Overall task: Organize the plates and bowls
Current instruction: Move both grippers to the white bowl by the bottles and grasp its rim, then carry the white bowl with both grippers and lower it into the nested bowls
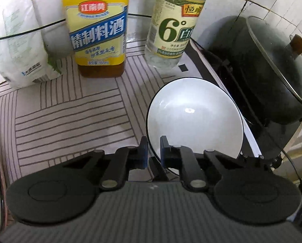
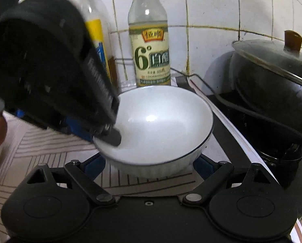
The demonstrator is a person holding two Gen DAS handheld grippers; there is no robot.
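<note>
The left gripper is clamping the near-left rim of the white bowl, one blue-padded finger sitting outside the wall and the other inside, with the jaws drawn almost fully together on the thin edge. In the right wrist view the same gripper's black body is filling the upper left, its inner finger pressing down into the bowl's basin.

The right gripper is standing wide open, its two blue fingertips lying on either side of the bowl's base and close to its ribbed outer wall; whether they are touching it I cannot tell, and it is gripping nothing.

The bowl, white with a thin dark rim, is sitting upright on the striped counter mat, at the mat's right edge, just beside the white edge of the stove. A dark lidded wok is resting on the stove, near the bowl but apart from it.

Along the back edge of the counter, against the tiled wall, a yellow-labelled cooking wine bottle and a clear vinegar bottle are standing upright side by side, behind the bowl. A white paper bag is standing toward the back left corner, beside the yellow bottle
</note>
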